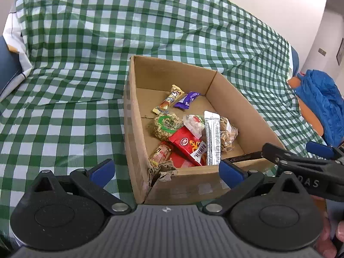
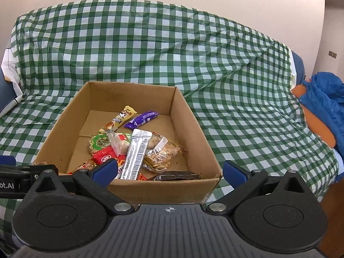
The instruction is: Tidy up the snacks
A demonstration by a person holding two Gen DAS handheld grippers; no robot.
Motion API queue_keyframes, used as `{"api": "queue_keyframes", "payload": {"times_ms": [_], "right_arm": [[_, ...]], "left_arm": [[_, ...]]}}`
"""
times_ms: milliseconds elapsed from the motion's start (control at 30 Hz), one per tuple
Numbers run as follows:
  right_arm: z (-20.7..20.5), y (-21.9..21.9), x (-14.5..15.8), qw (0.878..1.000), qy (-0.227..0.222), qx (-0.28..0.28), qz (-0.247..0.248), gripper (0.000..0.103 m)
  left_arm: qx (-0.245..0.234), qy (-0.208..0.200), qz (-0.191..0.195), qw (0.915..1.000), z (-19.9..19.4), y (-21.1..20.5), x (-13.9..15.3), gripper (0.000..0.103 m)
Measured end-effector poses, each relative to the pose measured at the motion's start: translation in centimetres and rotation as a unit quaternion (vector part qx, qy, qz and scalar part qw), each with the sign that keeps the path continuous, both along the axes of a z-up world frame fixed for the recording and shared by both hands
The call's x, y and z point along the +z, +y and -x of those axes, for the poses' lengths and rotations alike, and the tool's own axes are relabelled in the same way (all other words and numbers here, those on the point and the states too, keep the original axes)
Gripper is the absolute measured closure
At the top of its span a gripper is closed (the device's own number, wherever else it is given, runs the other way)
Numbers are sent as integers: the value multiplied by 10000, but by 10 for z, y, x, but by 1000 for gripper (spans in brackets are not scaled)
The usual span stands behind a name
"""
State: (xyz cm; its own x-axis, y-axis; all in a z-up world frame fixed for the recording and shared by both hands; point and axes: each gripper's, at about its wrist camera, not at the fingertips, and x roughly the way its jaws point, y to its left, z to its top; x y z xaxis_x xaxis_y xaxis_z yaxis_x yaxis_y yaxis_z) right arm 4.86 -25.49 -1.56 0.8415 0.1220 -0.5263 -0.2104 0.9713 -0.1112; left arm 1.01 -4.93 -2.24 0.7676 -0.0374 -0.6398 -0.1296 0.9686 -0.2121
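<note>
An open cardboard box point(image 1: 253, 116) point(image 2: 193, 129) sits on a green checked cloth and holds several snacks: a silver stick pack point(image 1: 211, 138) point(image 2: 137, 152), a red packet point(image 1: 189, 145), a purple bar point(image 1: 186, 100) point(image 2: 142, 119), a yellow bar point(image 1: 168, 101) point(image 2: 118, 119), a round nut cake point(image 1: 166, 125) and a clear peanut-brittle bag point(image 2: 161, 155). A dark brown bar point(image 2: 178, 175) lies inside at the near wall. My left gripper point(image 1: 167, 169) is open and empty at the box's near left corner. My right gripper point(image 2: 169, 171) is open and empty over the near wall; its arm shows in the left wrist view point(image 1: 301, 163).
The checked cloth point(image 1: 64, 86) point(image 2: 247, 107) drapes over a sofa-like surface and rises behind the box. A blue jacket on an orange seat point(image 1: 322, 105) point(image 2: 324, 107) is at the right. A blue and white cushion point(image 1: 10, 64) is at the left edge.
</note>
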Motion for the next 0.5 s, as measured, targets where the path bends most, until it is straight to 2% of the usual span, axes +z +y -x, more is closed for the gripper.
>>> {"api": "queue_keyframes", "payload": {"times_ms": [500], "right_arm": [[-4, 9, -2, 9998, 8, 142, 102, 1]], "left_arm": [[-127, -64, -88, 9999, -2, -5, -2, 0]]}}
